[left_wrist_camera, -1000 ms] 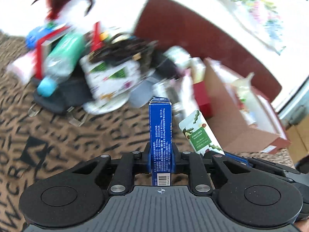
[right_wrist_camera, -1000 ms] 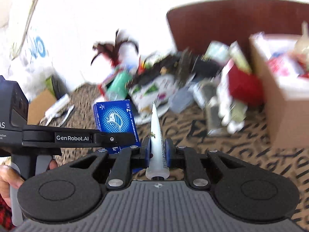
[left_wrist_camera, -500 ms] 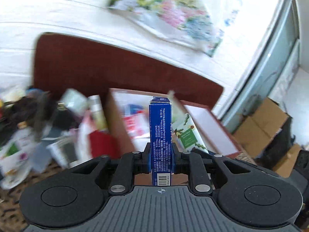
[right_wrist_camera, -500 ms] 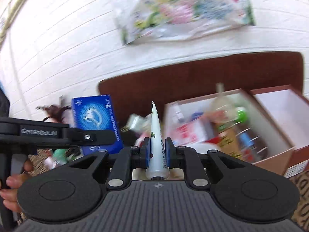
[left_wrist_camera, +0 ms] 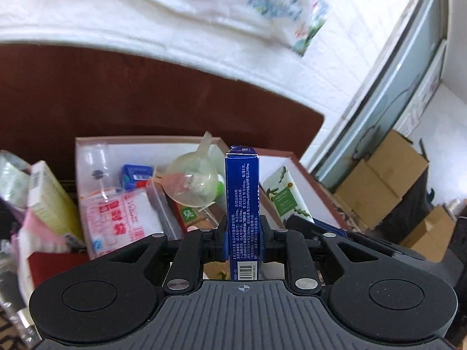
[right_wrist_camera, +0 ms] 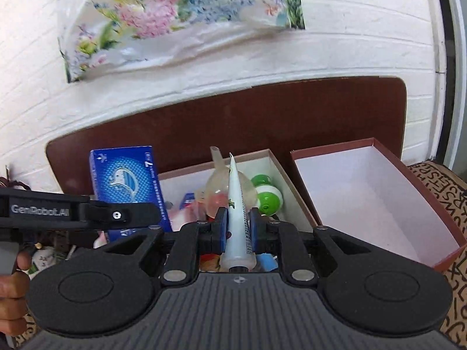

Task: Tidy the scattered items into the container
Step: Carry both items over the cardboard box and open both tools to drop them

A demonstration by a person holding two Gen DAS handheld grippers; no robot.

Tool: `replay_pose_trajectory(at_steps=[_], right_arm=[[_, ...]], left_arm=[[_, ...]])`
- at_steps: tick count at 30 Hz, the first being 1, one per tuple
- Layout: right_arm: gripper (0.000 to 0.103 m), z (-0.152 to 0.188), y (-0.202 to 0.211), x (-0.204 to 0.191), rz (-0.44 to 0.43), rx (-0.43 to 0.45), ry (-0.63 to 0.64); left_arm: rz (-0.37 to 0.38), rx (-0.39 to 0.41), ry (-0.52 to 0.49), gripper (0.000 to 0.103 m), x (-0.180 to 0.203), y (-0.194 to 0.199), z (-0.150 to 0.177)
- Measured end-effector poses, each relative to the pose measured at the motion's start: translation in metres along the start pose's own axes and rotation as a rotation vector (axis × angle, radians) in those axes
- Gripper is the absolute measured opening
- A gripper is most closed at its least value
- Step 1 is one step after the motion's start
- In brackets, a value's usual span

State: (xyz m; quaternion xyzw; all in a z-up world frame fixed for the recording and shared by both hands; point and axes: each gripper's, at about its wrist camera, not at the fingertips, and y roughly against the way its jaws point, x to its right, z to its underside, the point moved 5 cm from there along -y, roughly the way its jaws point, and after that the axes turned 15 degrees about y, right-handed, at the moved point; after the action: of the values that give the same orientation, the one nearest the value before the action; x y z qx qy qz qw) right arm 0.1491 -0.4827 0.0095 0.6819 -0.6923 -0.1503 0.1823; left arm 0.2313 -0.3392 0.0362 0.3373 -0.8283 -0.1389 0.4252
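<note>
My left gripper (left_wrist_camera: 242, 239) is shut on a tall blue box (left_wrist_camera: 242, 204) with white print and a barcode, held upright over the front of the open cardboard box (left_wrist_camera: 87, 143), which holds several items. The same blue box (right_wrist_camera: 131, 180) shows its elephant face in the right wrist view, at the left. My right gripper (right_wrist_camera: 238, 230) is shut on a white tube (right_wrist_camera: 238, 221), its flat end pointing up. The tube (left_wrist_camera: 287, 195), with green leaf print, appears beside the blue box in the left wrist view. The filled box (right_wrist_camera: 280, 169) lies just ahead of both grippers.
An empty white-lined lid (right_wrist_camera: 379, 198) sits right of the filled box on a patterned cloth (right_wrist_camera: 443, 186). A dark brown headboard (right_wrist_camera: 262, 116) and white brick wall stand behind. Loose items (left_wrist_camera: 43, 204) pile up left of the box. Brown cartons (left_wrist_camera: 388, 180) stand at far right. A hand (right_wrist_camera: 11, 288) grips the left handle.
Both grippers have swung right from the scattered pile toward the box, which now sits directly ahead and closer. Each still holds its item.
</note>
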Motion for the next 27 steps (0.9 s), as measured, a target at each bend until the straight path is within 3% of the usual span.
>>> replay_pose_trajectory(at_steps=[4, 5, 6, 8, 9, 11, 14, 18, 27], right_arm=[[0.018, 0.004, -0.027, 0.012, 0.007, -0.028, -0.005], [0.019, 0.005, -0.033, 0.015, -0.007, -0.030, -0.012], [0.019, 0.005, -0.039, 0.017, -0.021, -0.037, -0.020], [0.023, 0.005, -0.043, 0.020, -0.001, -0.045, -0.007], [0.026, 0.004, -0.042, 0.020, 0.004, -0.045, 0.006], [0.055, 0.003, -0.039, 0.019, 0.005, -0.038, 0.013], [0.084, 0.007, -0.029, 0.013, 0.022, -0.030, 0.017], [0.099, 0.015, -0.021, 0.000, 0.024, -0.061, 0.038], [0.102, 0.013, 0.005, -0.023, 0.015, -0.065, 0.066]], left_arm=[[-0.008, -0.033, 0.022, 0.016, -0.009, -0.035, -0.004], [-0.025, -0.028, 0.025, 0.037, -0.011, -0.042, -0.005], [-0.045, -0.018, 0.033, 0.037, -0.013, -0.046, -0.007], [-0.081, 0.013, 0.051, 0.075, -0.020, -0.047, -0.011], [-0.084, 0.033, 0.055, 0.083, -0.023, -0.044, -0.011], [-0.100, 0.069, 0.049, 0.097, -0.028, -0.036, -0.010], [-0.100, 0.035, 0.016, 0.103, -0.031, -0.027, -0.004], [-0.156, 0.020, -0.021, 0.103, -0.033, -0.013, 0.006], [-0.134, 0.020, 0.019, 0.103, -0.039, 0.016, 0.018]])
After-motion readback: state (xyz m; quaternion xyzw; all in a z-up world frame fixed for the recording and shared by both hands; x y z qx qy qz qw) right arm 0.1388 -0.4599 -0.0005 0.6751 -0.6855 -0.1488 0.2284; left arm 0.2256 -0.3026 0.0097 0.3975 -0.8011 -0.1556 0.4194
